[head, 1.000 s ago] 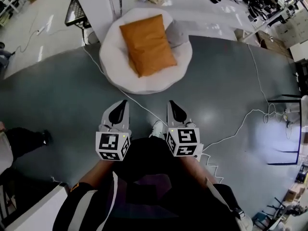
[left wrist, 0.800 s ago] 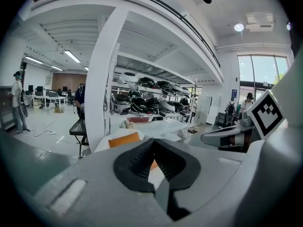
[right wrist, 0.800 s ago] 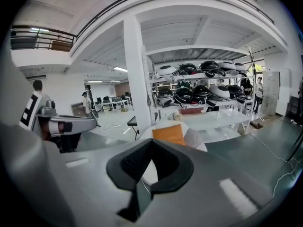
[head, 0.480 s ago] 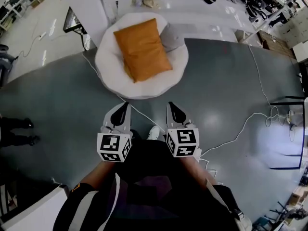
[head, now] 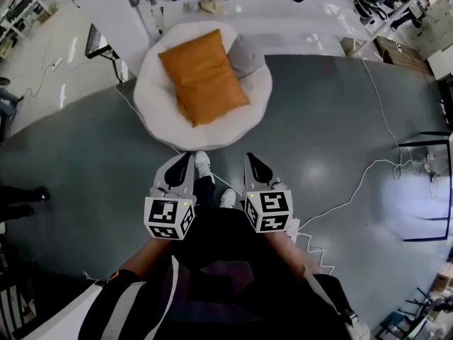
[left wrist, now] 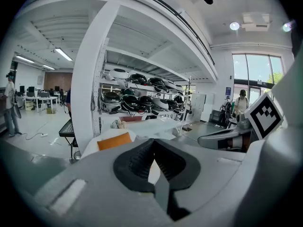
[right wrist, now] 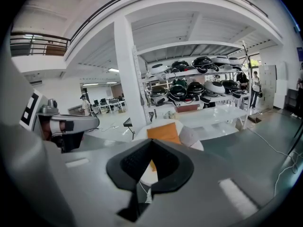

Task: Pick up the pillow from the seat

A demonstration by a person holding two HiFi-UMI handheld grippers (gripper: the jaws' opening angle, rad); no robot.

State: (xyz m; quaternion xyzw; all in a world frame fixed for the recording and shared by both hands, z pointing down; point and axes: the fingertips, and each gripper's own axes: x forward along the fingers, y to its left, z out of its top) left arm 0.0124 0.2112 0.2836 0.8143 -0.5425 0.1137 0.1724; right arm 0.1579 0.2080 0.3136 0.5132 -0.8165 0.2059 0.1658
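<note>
Pillow [head: 203, 76] lies on the round white seat [head: 212, 137] far ahead, well apart from the near left gripper [head: 181, 160] and right gripper [head: 253, 161], both closed with nothing in them.

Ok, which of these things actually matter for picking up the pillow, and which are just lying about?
For the job:
- orange pillow
- white round seat under it
- left gripper, shut and empty
- right gripper, shut and empty

Just lying about:
- grey cushion beside the pillow
- floor cable
- helmets on the shelves
</note>
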